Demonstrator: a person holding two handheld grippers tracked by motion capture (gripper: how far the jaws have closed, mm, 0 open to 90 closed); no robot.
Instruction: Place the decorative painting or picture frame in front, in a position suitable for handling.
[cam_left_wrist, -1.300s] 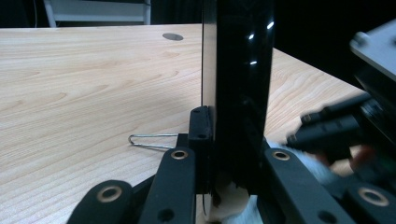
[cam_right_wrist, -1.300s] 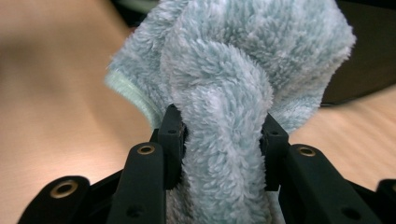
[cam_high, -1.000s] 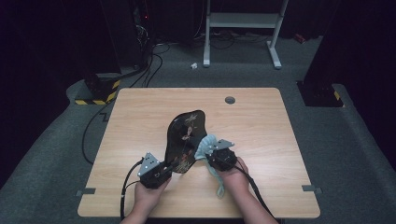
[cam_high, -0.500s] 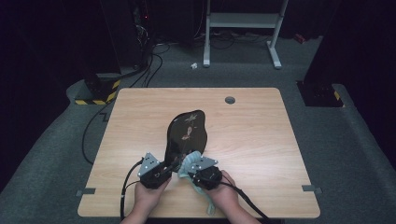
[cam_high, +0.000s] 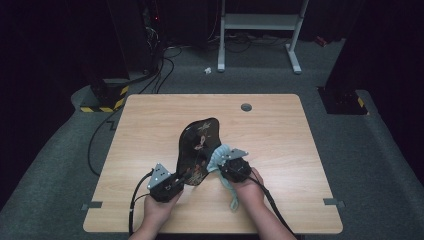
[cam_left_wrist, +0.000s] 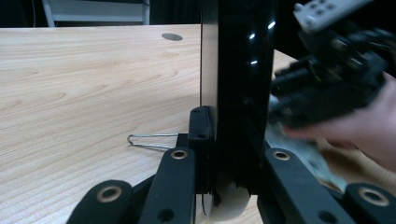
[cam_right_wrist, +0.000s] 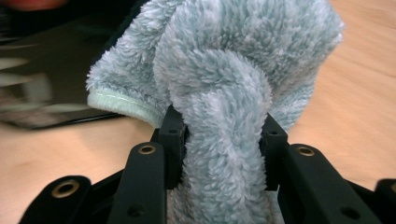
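Wooden table (cam_high: 280, 130) | black tray (cam_high: 197, 150) clamped upright in left tool (cam_left_wrist: 233, 154) | cloth (cam_right_wrist: 224, 93) pinched in right tool (cam_right_wrist: 223, 140)

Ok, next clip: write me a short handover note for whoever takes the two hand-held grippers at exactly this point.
Left hand-held gripper: shut on the near edge of the black decorated tray, holding it tilted up off the wooden table.
Right hand-held gripper: shut on a bunched pale blue fluffy cloth, which sits against the tray's right side.
Done: tray lifted and steadied, cloth gripped and brought to it.
Left: probably wiping the tray's surface; how much is already wiped I cannot tell. Then set the tray down.
Note: a bent wire clip lies on the table beside the tray.
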